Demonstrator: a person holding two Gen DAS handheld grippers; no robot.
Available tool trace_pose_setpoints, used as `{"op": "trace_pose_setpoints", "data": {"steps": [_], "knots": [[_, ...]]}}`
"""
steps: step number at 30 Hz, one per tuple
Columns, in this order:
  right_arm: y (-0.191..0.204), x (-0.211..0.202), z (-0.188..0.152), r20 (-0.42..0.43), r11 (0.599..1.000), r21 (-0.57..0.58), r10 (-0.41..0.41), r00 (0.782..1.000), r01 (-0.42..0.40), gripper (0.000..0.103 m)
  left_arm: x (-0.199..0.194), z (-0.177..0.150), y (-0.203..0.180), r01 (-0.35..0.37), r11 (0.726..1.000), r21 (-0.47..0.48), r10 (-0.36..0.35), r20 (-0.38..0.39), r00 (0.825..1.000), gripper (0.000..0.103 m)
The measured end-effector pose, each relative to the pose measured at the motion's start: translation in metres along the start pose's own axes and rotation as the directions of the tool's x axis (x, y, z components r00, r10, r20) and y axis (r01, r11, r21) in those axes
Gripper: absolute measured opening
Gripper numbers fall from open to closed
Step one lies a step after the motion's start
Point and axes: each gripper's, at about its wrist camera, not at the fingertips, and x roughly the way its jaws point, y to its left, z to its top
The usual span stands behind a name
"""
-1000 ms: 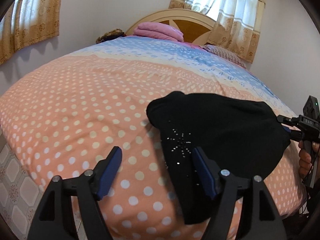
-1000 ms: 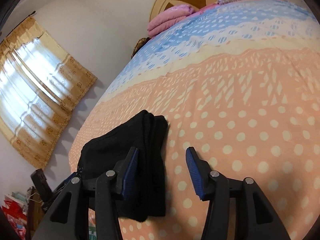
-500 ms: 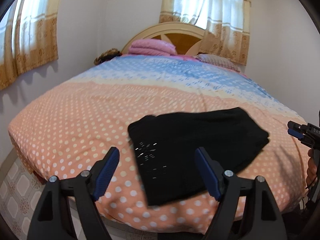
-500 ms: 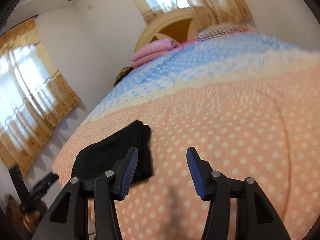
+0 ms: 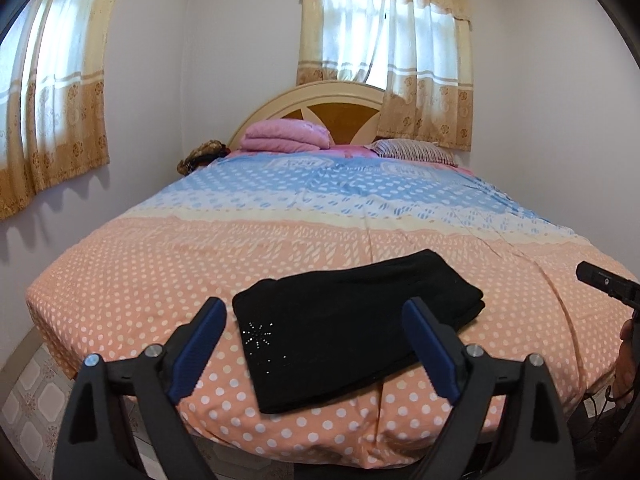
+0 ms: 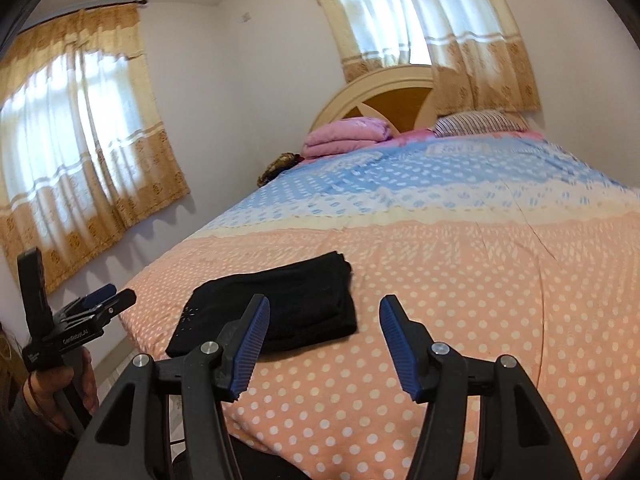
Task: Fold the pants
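The black pants (image 5: 348, 324) lie folded in a flat rectangle near the foot edge of the bed (image 5: 168, 264), with a small sparkly star on the near corner. They also show in the right wrist view (image 6: 280, 308), left of centre. My left gripper (image 5: 314, 336) is open and empty, held back from the bed and above its edge. My right gripper (image 6: 324, 332) is open and empty, also held back, to the right of the pants. Neither touches the pants.
The bedspread is orange with white dots near me and blue farther off. A folded pink blanket (image 5: 286, 136) and a striped pillow (image 5: 414, 150) lie by the headboard. Curtained windows are on the walls. Tiled floor (image 5: 36, 396) lies at the lower left.
Both grippers have pulled back and risen away from the bed. The pants, close under them a second ago, now lie farther off, flat and untouched.
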Motion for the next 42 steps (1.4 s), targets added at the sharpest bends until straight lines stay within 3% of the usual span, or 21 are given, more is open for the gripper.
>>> {"op": "trace_pose_setpoints", "data": {"steps": [5,9,42], "knots": [[0.009,-0.007,-0.001,0.015,1.0,-0.028,-0.007,1.0,0.008,0.06,-0.005,0.002,-0.005,-0.012,1.0,0.01,0.012,0.021,1.0,0.098],[0.014,-0.01,-0.002,0.025,0.999,-0.041,-0.023,0.999,0.024,0.066,-0.007,0.002,-0.007,-0.017,1.0,0.006,0.017,0.027,0.999,0.1],[0.023,-0.009,-0.006,0.014,0.996,-0.081,-0.039,0.999,0.04,0.068,-0.008,0.0,-0.01,-0.018,1.0,-0.005,0.018,0.01,1.0,0.102]]}}
